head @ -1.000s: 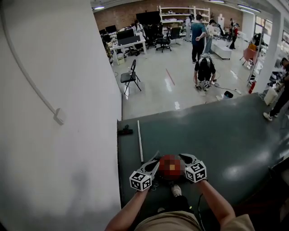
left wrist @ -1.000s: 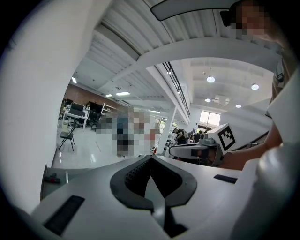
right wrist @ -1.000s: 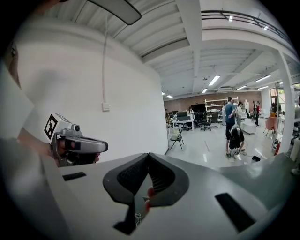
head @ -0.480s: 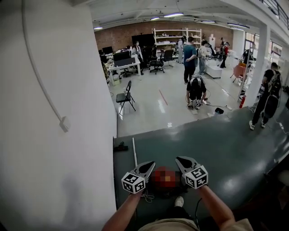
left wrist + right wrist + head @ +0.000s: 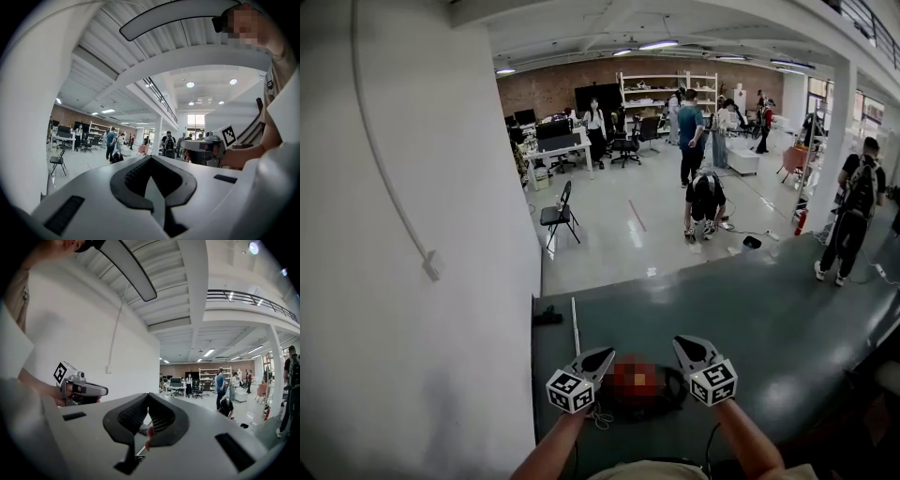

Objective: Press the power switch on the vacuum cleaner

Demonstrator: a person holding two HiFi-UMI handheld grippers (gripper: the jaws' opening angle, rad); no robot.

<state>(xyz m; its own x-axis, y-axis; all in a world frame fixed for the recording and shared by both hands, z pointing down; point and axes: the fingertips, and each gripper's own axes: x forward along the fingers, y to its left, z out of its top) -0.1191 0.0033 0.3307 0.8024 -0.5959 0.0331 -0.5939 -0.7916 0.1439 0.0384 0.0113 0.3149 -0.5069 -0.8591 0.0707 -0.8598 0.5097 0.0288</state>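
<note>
Left claw and right claw are both pinched closed and empty, held above the vacuum cleaner.
The dark, partly red vacuum cleaner sits low on the green floor between the two claws, and neither touches it. The approach looks barely begun. Next, one closed tip must drop onto the switch, which I cannot pick out here.

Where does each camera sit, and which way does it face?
Head view: on the person's head, facing forward-down; forearms, left gripper, right gripper show.
Left gripper view: on that gripper, along its shut jaws toward the hall; right forearm shows.
Right gripper view: likewise; left hand shows.
Shared: all see the white shelving by the brick wall.
</note>
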